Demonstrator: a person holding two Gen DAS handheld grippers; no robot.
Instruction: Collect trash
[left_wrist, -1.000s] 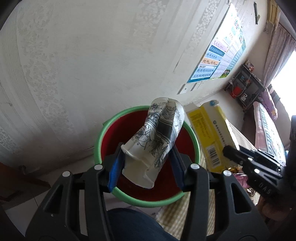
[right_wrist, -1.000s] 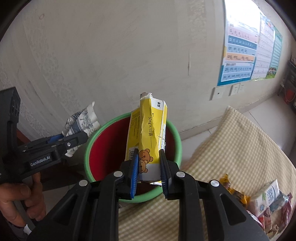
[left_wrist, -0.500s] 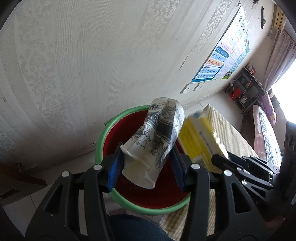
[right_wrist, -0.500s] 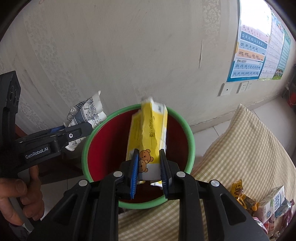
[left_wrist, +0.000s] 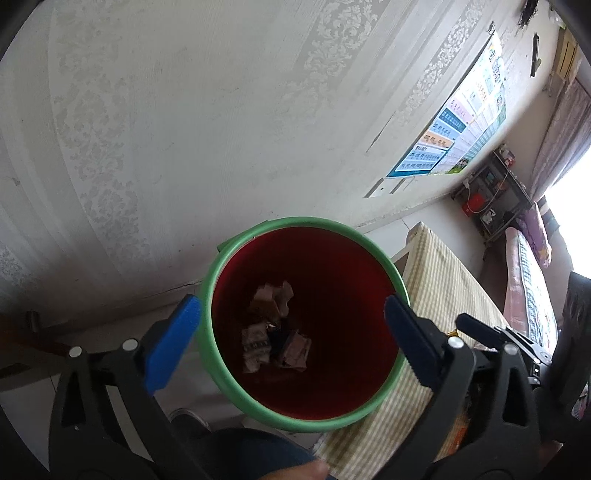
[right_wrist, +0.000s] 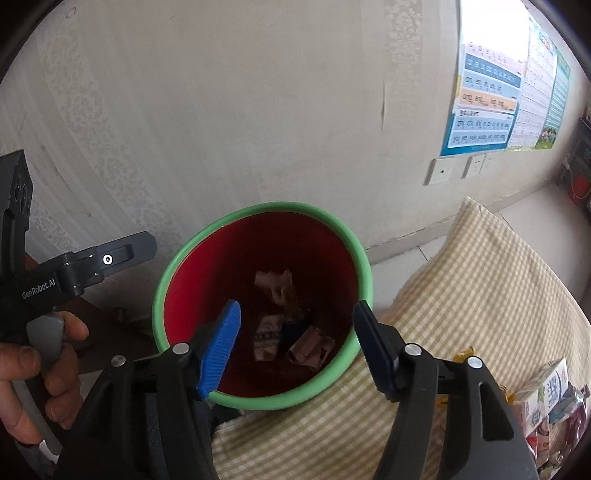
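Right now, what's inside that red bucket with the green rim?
At the bottom of the bucket lie a few crumpled pieces of trash: pale wrappers and something dark blue. What lies beneath them is covered, and the shade hides details.

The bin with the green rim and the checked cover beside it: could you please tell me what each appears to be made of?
The bin looks like moulded plastic: a smooth green rolled rim with a soft sheen and an even, glossy red inner wall. The checked cover looks like woven cloth, probably cotton: matte, with a yellow-and-white check and a soft rounded edge, as over padding.
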